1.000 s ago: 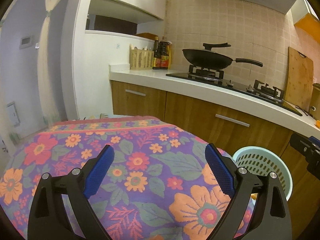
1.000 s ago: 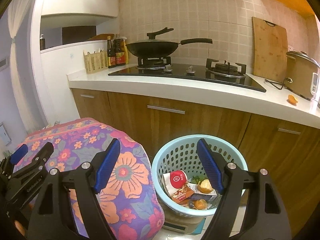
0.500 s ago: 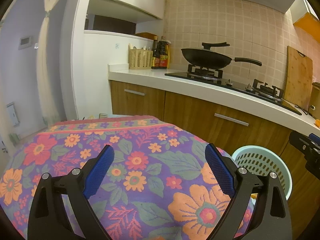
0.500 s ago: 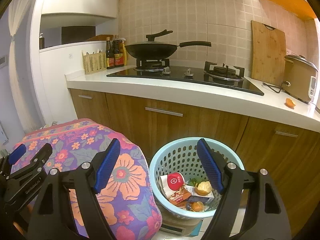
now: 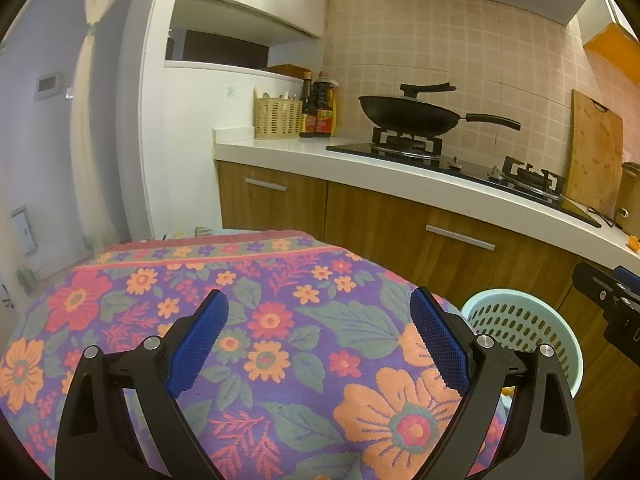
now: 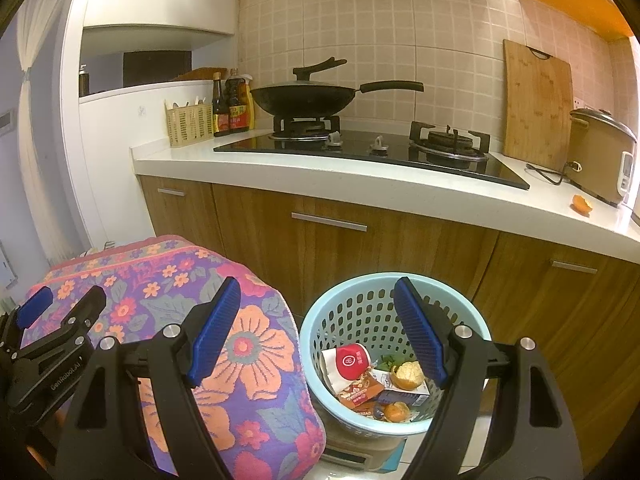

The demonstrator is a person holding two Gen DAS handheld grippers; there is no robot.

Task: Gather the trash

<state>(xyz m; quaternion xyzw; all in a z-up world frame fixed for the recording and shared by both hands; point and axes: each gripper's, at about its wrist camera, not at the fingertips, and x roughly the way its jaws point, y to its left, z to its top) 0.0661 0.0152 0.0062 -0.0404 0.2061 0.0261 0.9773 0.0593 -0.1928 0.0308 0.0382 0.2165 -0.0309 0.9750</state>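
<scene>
Left gripper point(image 5: 318, 344) spread wide and empty above the floral cloth point(image 5: 280, 320), same pose as a second ago; right gripper point(image 6: 316, 332) likewise spread, gripping nothing, now higher and further back over the light-blue perforated basket point(image 6: 360, 292); basket seen lower in view than before; inside it: red-lidded cup point(image 6: 352, 360), snack wrapper point(image 6: 360, 390), orange peels point(image 6: 408, 374); another peel piece point(image 6: 582, 204) on the white counter point(image 6: 360, 184) beside the rice cooker point(image 6: 602, 156).
</scene>
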